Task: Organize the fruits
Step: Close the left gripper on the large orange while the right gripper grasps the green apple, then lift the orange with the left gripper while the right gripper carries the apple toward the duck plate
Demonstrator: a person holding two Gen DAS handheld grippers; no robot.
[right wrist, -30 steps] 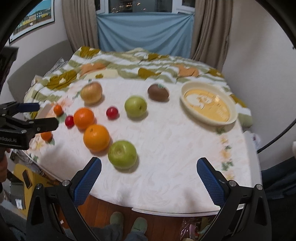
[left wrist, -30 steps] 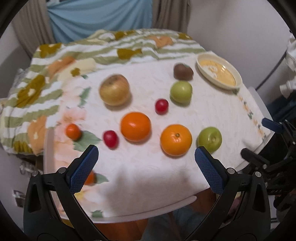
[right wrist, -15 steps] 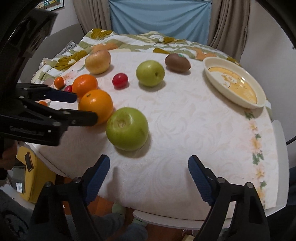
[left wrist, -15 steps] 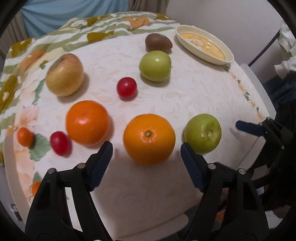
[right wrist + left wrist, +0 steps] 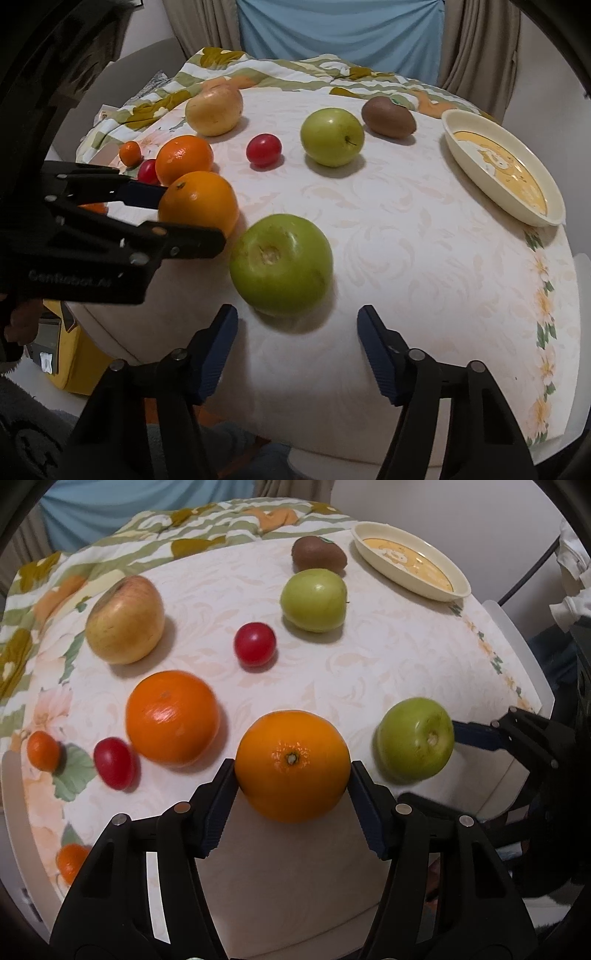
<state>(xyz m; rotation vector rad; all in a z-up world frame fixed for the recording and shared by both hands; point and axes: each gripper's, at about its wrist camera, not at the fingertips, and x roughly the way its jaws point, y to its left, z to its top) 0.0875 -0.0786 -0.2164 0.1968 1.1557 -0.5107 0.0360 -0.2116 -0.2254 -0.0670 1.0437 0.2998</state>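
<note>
So I had the left gripper (image 5: 291,775) clamping the near orange (image 5: 292,764), both pads touching its sides after the jaws had just been closing. The right gripper (image 5: 297,326) had been narrowing too but stood open, short of the green apple (image 5: 280,266) on the tablecloth (image 5: 424,258). Guessing I lined up both fruits because they sat nearest me, with the cream dish (image 5: 554,206) well apart.

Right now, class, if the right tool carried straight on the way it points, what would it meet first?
Most likely the near green apple, which sits just ahead of the right tool, slightly left of its line. The fingers do not touch it yet; depth is uncertain.
</note>
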